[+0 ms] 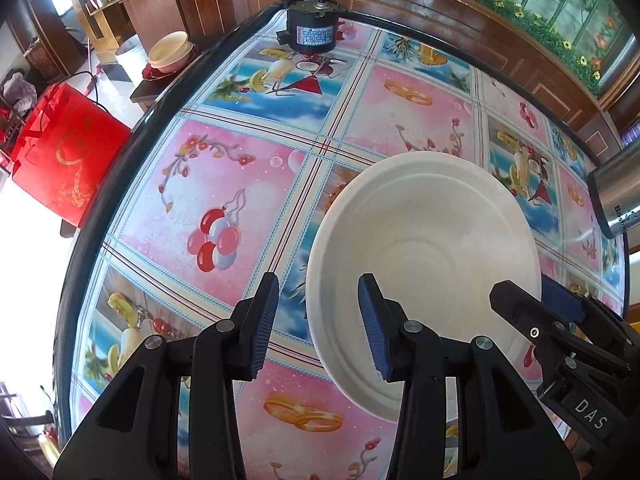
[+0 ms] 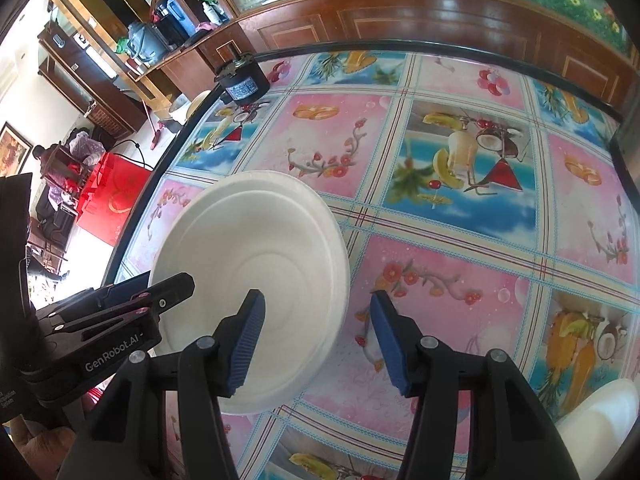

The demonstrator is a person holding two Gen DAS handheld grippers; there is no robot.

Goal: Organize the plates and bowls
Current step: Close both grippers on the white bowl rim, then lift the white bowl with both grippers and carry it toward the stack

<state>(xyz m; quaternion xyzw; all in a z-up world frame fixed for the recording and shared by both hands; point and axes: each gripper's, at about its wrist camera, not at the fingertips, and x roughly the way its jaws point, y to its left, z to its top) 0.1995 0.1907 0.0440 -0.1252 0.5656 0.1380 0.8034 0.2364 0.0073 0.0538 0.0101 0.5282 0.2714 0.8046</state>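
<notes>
From your left wrist camera, your left gripper (image 1: pixel 318 326) stands wide with its right finger over the near-left rim of the white plate (image 1: pixel 424 248) on the flowered table (image 1: pixel 224 184); only here do you see the stacked bowls (image 1: pixel 170 54) on a side stand beyond the table and a steel cup (image 1: pixel 616 196) cut off at the right edge. From your right wrist camera, your right gripper (image 2: pixel 318 338) is also wide, straddling the plate's (image 2: pixel 256 264) near-right rim without clear contact, and only here does a white dish (image 2: pixel 600 420) show, cut off at the lower right.

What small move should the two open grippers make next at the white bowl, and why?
Probably close both on the rim. The left gripper and the right gripper each stand open astride opposite edges of the white bowl, one finger inside and one outside, so neither grips it yet.
</notes>
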